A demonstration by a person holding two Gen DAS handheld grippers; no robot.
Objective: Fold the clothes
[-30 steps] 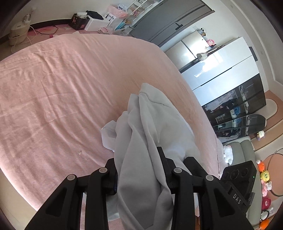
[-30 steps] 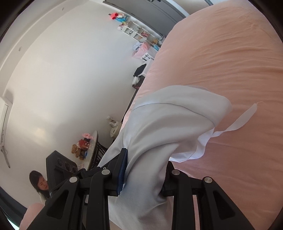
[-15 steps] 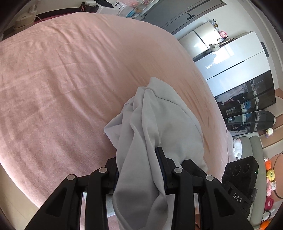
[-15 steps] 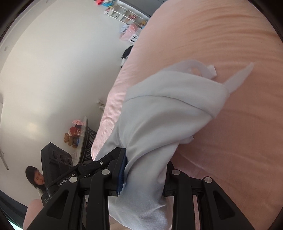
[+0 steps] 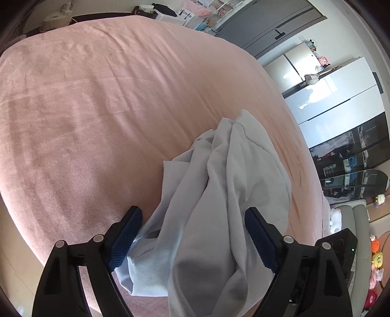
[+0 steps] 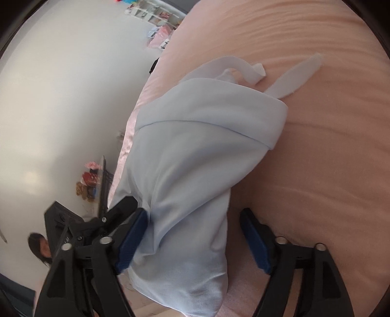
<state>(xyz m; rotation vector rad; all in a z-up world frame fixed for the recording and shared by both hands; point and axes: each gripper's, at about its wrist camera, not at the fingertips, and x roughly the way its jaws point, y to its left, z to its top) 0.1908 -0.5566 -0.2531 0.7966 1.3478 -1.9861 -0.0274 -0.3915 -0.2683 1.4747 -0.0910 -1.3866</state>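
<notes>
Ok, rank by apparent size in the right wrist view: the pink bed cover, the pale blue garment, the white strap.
1. pink bed cover
2. pale blue garment, swelled by nearness to the camera
3. white strap

A lived-in home, a bedroom by the look of it. Filled for the most part by a wide bed under a pink cover (image 5: 102,102). Past its far edge, grey wardrobe doors (image 5: 265,22), glossy white cabinets (image 5: 341,92), a dark glass-fronted display case (image 5: 351,151). Cluttered open shelves (image 6: 156,12) against the white wall, boxes and bags (image 5: 185,12) on the floor, bright plush toys (image 5: 376,258) low at the right edge beside a grey sofa (image 5: 353,214).
</notes>
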